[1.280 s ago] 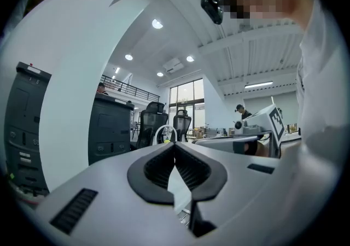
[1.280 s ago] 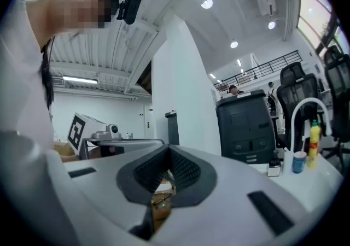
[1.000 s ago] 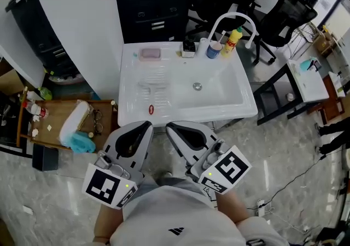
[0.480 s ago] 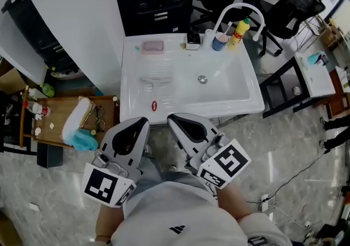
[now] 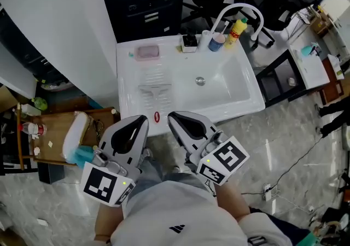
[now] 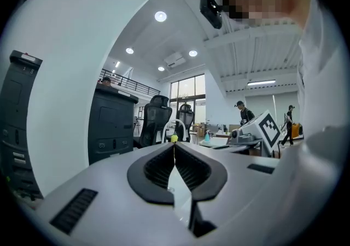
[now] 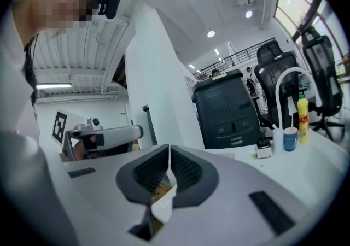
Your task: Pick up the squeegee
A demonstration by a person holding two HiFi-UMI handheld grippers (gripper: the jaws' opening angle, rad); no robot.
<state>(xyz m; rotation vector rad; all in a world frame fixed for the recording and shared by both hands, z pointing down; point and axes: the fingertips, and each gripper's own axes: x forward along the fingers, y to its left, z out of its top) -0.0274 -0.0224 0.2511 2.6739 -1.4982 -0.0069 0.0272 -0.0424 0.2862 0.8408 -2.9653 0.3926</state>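
At lower centre of the head view, left gripper (image 5: 140, 121) and right gripper (image 5: 174, 118) are level before the sink (image 5: 235, 109), fingers clenched on nothing, likely staged for a reach. Squeegee (image 5: 155, 91), apparently the pale T-shape, lies on the drainboard beyond. Small red item (image 5: 157, 116) on the near rim lies between; pink soap (image 5: 147, 52) sits behind.

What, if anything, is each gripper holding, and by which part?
Nothing is held. The left gripper and the right gripper are both shut, with nothing between their jaws.
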